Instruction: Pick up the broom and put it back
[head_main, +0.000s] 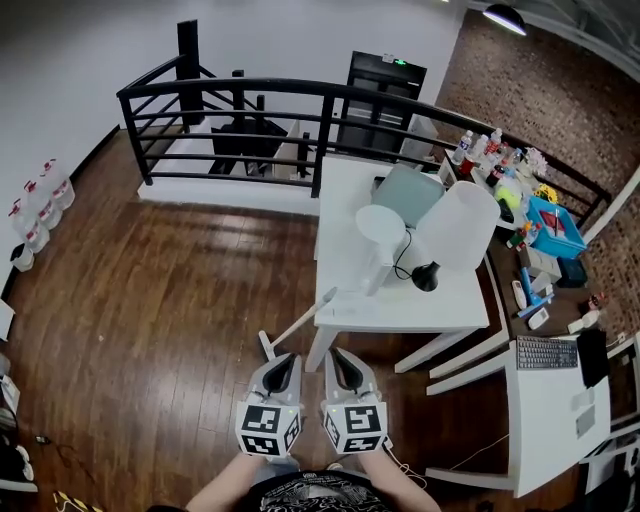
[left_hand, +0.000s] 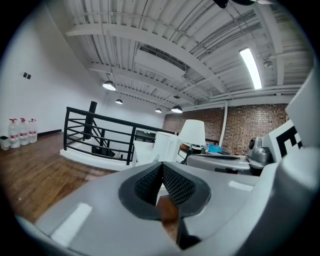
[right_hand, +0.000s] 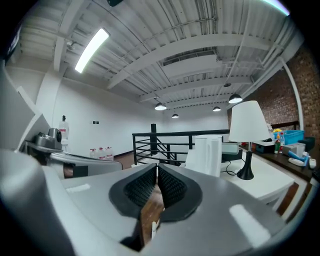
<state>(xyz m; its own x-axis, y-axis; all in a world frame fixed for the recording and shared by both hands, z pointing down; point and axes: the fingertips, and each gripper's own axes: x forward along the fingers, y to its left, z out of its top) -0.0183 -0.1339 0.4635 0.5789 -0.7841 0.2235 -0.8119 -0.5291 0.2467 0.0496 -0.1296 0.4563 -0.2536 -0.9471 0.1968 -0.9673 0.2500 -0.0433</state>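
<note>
Head view — broom (head_main: 298, 322) slants from the floor to the white table (head_main: 345, 300) corner.
Left gripper (head_main: 287, 360) and right gripper (head_main: 342, 358) are near it, both clenched and empty. This fits the broom awaiting pickup or already returned; any grasp needs parted jaws at mid-handle.

Broom (head_main: 300, 322) — thin and pale, with a long handle slanting across the dark wooden floor (head_main: 150, 320) — small head end nearest, far tip at the white table (head_main: 400, 312) corner.
</note>
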